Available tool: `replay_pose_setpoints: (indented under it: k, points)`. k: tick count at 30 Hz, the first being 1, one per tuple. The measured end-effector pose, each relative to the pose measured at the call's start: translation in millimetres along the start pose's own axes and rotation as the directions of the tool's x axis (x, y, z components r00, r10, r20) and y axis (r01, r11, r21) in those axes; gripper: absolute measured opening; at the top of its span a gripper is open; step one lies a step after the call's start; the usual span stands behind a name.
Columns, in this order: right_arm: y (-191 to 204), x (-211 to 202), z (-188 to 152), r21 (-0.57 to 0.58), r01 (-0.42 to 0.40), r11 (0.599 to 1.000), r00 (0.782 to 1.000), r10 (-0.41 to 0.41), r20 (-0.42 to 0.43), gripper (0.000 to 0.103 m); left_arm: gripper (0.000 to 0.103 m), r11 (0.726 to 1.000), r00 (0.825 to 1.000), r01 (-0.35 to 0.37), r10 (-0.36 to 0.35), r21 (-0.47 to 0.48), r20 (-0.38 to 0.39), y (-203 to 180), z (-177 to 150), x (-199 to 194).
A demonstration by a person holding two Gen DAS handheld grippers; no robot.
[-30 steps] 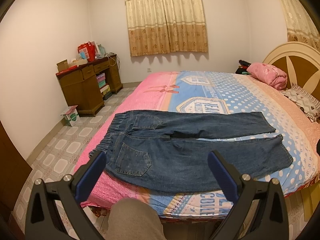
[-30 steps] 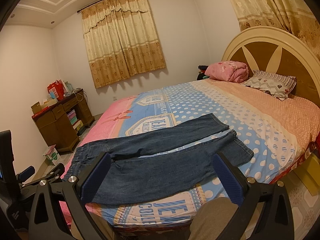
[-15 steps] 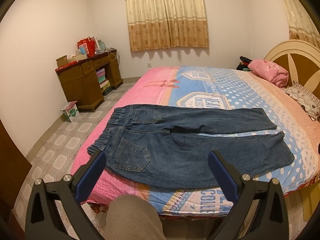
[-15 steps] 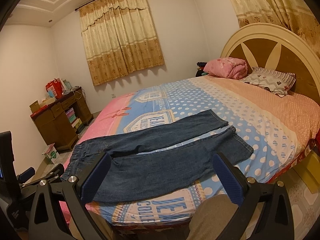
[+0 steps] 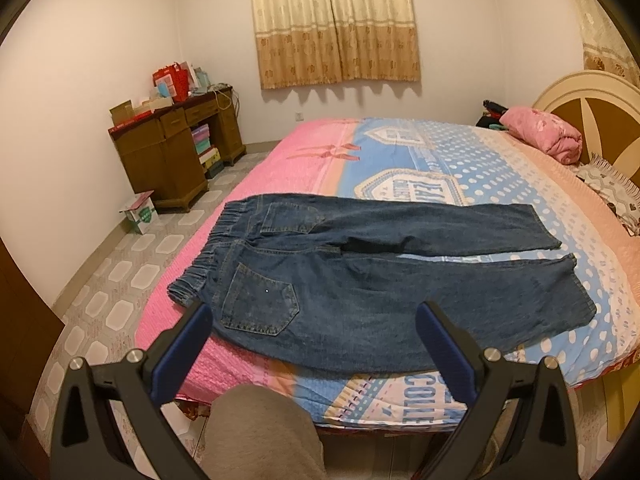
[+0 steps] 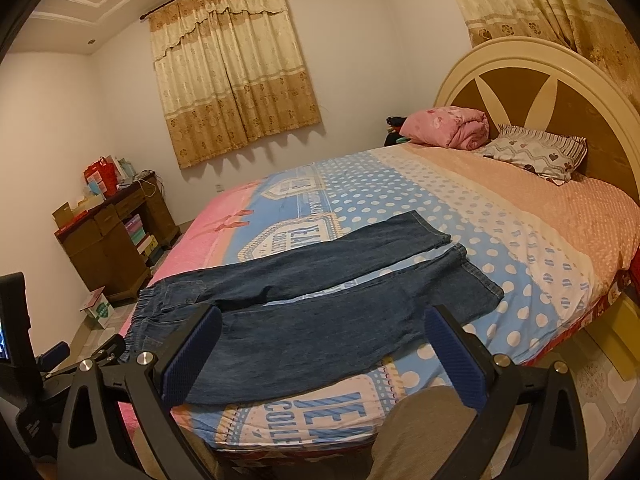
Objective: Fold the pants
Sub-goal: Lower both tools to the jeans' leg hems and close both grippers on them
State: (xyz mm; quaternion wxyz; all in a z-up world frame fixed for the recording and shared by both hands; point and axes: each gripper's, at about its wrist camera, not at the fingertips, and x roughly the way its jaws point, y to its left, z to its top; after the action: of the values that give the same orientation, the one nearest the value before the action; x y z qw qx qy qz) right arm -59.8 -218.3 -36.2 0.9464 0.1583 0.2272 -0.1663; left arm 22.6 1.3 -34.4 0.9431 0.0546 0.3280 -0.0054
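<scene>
Fingers [image 5: 182, 354] of the left gripper [image 5: 316, 344] and right gripper [image 6: 326, 350] spread wide, holding nothing. Beyond them, jeans [image 5: 380, 280] lie flat, unfolded, on the bed [image 5: 500, 172], whose cover reads partly "COLLE". Farther off, a pink blanket [image 6: 448, 128].

Both grippers, left gripper [image 5: 314, 350] and right gripper [image 6: 320, 354], had black frames, ribbed blue pads [image 5: 182, 350], silver screws; the person wore grey trousers [image 5: 260, 436].
</scene>
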Motion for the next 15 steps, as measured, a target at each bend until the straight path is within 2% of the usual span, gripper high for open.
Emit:
replay_pose_setpoints:
  k: [9, 15]
  points:
    - [-34, 40, 4, 0.047, 0.066, 0.997, 0.996, -0.062, -0.067, 0.102, 0.103, 0.999, 0.997, 0.029, -0.026, 0.04, -0.072, -19, -8, 40]
    - [-70, 89, 11, 0.071, 0.111, 0.991, 0.986, -0.101, -0.131, 0.102, 0.103, 0.994, 0.985, 0.1, -0.094, 0.036, -0.144, -38, -12, 86]
